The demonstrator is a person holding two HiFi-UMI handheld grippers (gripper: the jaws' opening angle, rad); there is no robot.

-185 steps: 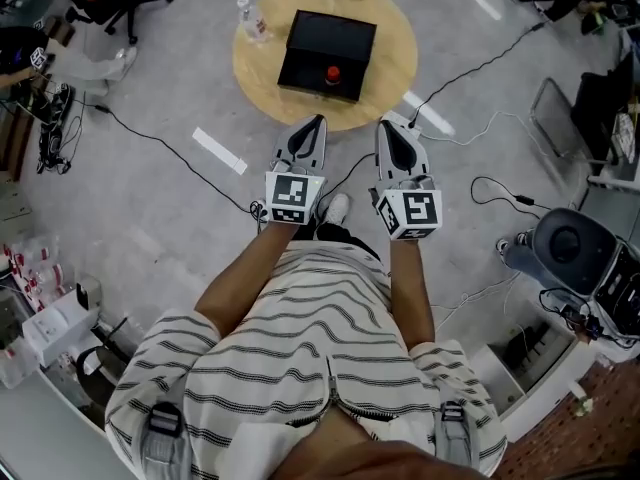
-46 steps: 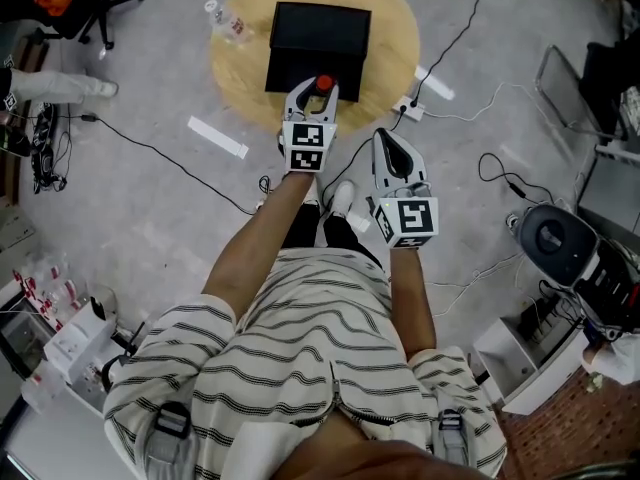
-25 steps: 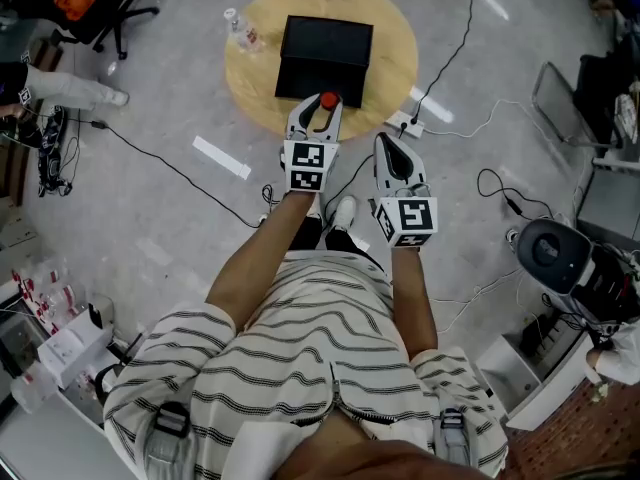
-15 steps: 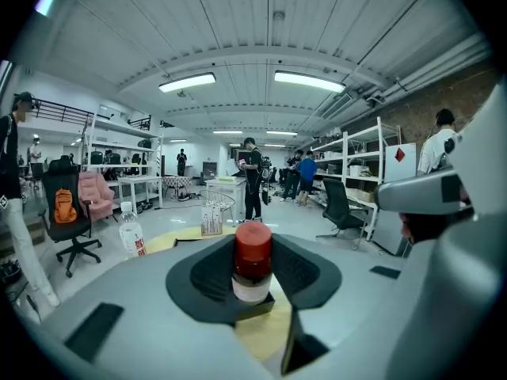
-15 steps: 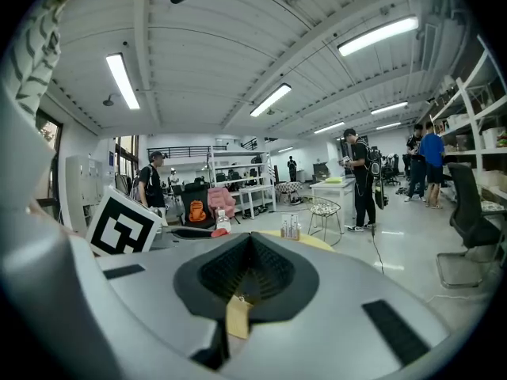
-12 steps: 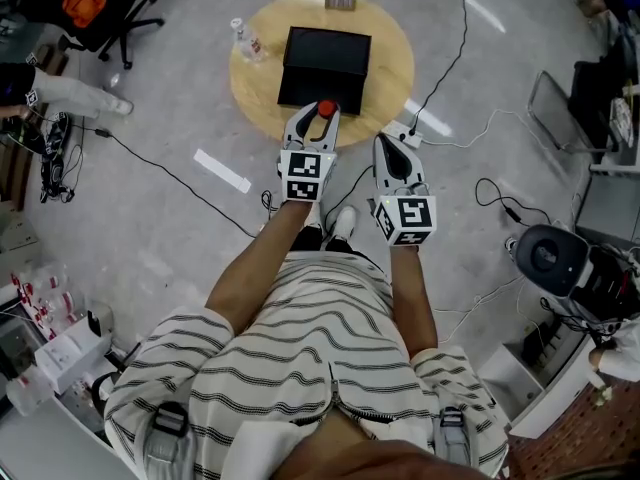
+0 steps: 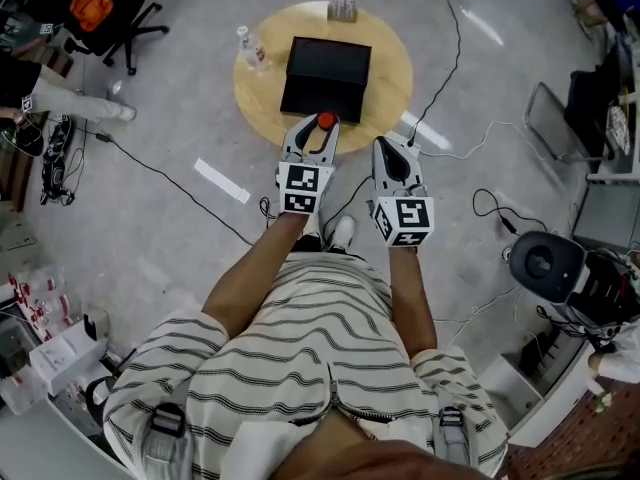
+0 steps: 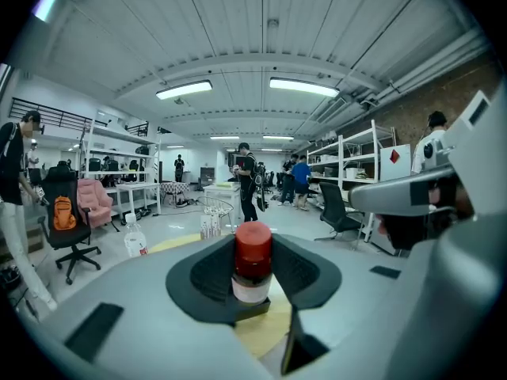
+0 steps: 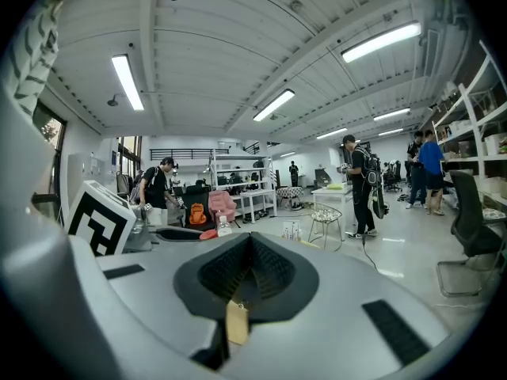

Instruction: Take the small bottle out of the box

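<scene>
The small bottle (image 7: 326, 121), white-labelled with a red cap, stands upright between the jaws of my left gripper (image 7: 322, 128). That gripper is shut on it, held over the near edge of the round wooden table (image 7: 400, 86). In the left gripper view the bottle (image 8: 253, 264) fills the gap between the dark pads. The open black box (image 7: 326, 77) sits on the table just beyond. My right gripper (image 7: 392, 148) hovers beside the left one, nearer the floor's side. Its pads (image 9: 269, 269) meet with nothing between them.
A clear water bottle (image 7: 251, 48) and a small rack of glasses (image 7: 343, 7) stand on the table. Cables and a power strip (image 7: 415, 128) cross the floor. An office chair (image 7: 110, 8) is far left; a round black device (image 7: 545, 261) at right.
The bottle was in the box at first and is now in my left gripper. Over the last second that gripper drew back from the box toward the table's near edge.
</scene>
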